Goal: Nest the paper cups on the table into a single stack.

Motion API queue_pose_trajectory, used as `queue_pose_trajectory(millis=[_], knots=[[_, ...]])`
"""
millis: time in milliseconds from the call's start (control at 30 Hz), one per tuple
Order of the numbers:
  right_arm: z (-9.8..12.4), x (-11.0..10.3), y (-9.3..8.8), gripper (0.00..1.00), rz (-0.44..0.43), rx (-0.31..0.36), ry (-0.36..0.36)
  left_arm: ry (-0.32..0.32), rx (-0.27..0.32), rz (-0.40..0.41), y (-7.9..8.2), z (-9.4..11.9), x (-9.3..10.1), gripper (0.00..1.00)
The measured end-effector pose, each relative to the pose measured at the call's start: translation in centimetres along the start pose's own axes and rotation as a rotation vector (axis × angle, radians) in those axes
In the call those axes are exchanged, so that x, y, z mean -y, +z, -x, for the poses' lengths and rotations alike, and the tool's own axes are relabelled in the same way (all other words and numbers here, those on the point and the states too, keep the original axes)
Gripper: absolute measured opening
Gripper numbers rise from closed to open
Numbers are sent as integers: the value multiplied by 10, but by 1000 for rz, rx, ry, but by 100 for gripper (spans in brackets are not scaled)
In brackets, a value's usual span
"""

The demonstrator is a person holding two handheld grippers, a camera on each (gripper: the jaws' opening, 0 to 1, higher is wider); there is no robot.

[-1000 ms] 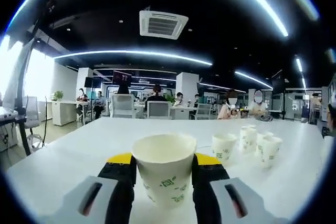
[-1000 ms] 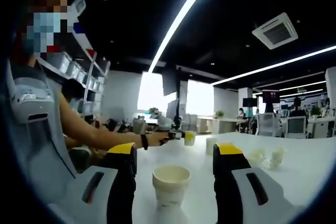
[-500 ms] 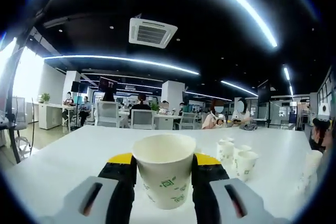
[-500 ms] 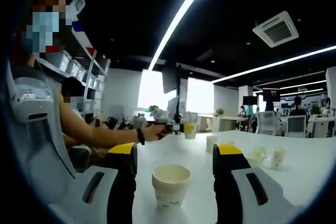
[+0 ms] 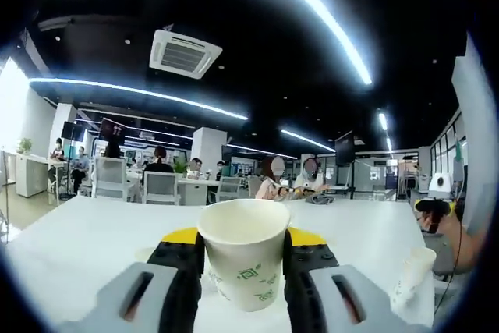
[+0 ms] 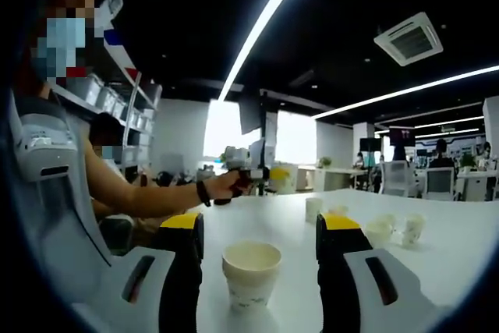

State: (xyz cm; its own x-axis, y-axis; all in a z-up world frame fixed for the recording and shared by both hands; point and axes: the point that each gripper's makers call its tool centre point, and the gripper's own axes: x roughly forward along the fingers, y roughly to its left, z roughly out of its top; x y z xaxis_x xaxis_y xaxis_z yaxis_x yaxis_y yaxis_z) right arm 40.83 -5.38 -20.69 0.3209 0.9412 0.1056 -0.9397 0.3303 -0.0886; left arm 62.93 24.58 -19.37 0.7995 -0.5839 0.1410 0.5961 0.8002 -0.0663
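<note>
White table (image 5: pixel 70 232) running through an open-plan office under dark ceiling with long light strips and a ceiling vent (image 5: pixel 181 54); desks, chairs and seated people far behind. Left gripper (image 5: pixel 243 251) pinching an upright paper cup (image 5: pixel 243 251) between its yellow-tipped jaws, both jaws pressed against the cup's sides, rim up, green print on the wall. Off to the right in the left gripper view, another cup (image 5: pixel 411 274) standing on the table near its edge, possibly more than one nested, too blurred to tell. Right gripper (image 6: pixel 259 259) with jaws spread wide, touching nothing, a lone open cup (image 6: pixel 251 271) standing on the table (image 6: pixel 468 247) between them but apart from both. Farther along in the right gripper view, a loose cluster of cups (image 6: pixel 394 229) to the right, and one more small cup (image 6: pixel 313 209) near the middle, all upright. At left in the same view, a person's forearm reaching out over the table, the hand (image 6: pixel 222 186) gripping the other gripper with its held cup (image 6: pixel 281 178) raised above the tabletop.
</note>
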Motion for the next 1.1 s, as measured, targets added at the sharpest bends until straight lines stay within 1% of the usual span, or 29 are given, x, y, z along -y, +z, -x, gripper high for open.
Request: queue_pose_trajectory(millis=[33,67,233,367,467,533,600,667,733,800,933,1000,1100], knots=[[0,-1,1,61,2,4,0,-9,0,-15,1,0,6,42],[0,-3,1,61,2,8,0,-13,-2,-21,2,0,8,42],[1,-6,-4,61,-2,-1,-3,-39,-12,-26,5,3,29,42],[1,0,-5,61,-9,-6,-6,-88,-15,-38,13,4,50,43],[-1,4,-5,61,-7,-18,-7,-110,3,-46,22,5,65,43],[-1,3,-3,61,-4,-14,-5,-129,8,-43,26,3,74,43],[-1,0,-1,61,-2,-4,-5,-151,0,-63,28,1,85,43],[-1,-3,-1,61,-1,1,-4,-171,-3,-58,30,1,93,43],[-1,-5,-2,61,-3,2,-2,-191,-1,-53,34,2,104,43],[0,-4,-6,61,-4,-11,-6,-215,5,-49,38,3,116,43],[4,3,-5,61,-7,-13,-13,-251,-4,-72,40,3,138,43],[4,6,-3,61,-4,-13,-17,-287,1,-64,43,2,151,43],[4,6,-2,61,-2,-9,-18,-318,1,-63,42,-1,167,43]])
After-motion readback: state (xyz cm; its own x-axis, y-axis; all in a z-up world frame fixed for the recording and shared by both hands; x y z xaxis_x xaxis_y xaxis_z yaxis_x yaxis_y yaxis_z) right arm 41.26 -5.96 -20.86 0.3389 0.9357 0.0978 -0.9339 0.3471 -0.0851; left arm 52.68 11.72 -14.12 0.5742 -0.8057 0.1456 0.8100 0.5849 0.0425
